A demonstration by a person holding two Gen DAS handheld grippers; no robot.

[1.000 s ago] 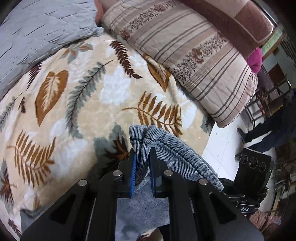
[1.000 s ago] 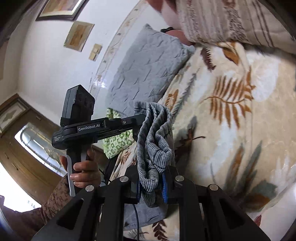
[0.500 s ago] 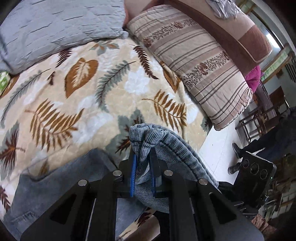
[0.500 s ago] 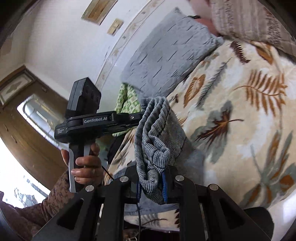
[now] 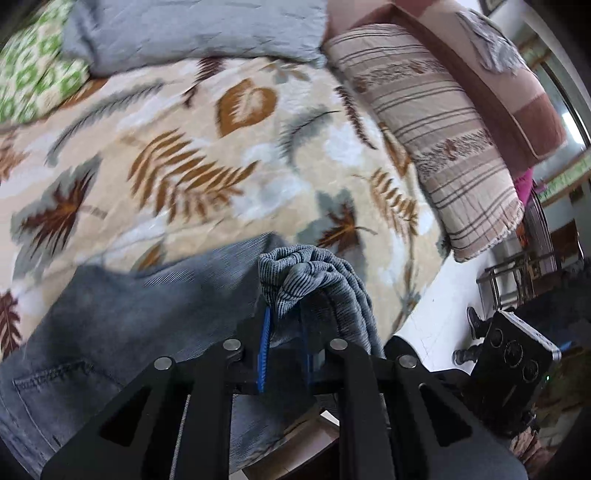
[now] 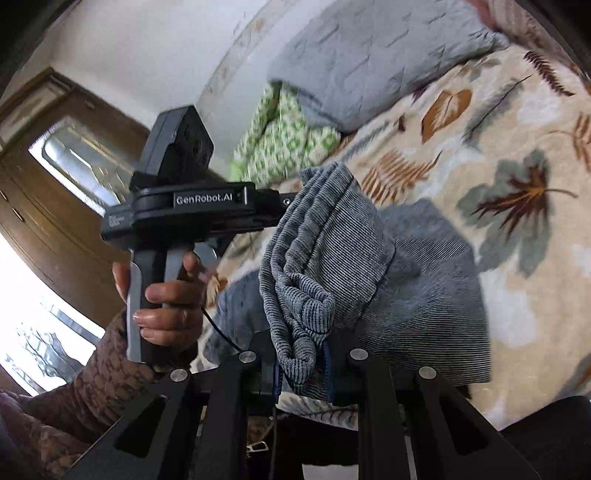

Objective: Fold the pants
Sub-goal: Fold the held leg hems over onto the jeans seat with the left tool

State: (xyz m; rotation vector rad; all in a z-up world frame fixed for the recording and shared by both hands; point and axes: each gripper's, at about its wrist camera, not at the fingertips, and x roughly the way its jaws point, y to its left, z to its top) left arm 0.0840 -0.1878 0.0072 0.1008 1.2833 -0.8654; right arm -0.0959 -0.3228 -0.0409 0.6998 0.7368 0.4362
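Grey-blue ribbed pants (image 5: 147,332) lie on the leaf-patterned bedspread (image 5: 221,166), a back pocket showing at lower left. One bunched edge (image 5: 303,273) is lifted above the flat part and sits between the blue pads of my left gripper (image 5: 284,332), whose jaws are opening slightly while still pinching it. In the right wrist view my right gripper (image 6: 303,369) is shut on another bunch of the same raised edge (image 6: 303,295). The fabric stretches between both grippers. A hand (image 6: 166,295) holds the left gripper's handle, and its fingertips are hidden behind the cloth.
A grey pillow (image 5: 192,33) and a green patterned cloth (image 5: 33,74) lie at the head of the bed. A striped folded quilt (image 5: 436,122) runs along the right side. The bed's edge and white floor (image 5: 436,314) are at the right, with a person's shoes (image 5: 472,325).
Both grippers have carried the lifted edge across the bed toward the pillow end. More of the flat pants now shows under the left gripper, and the green cloth has come into view.
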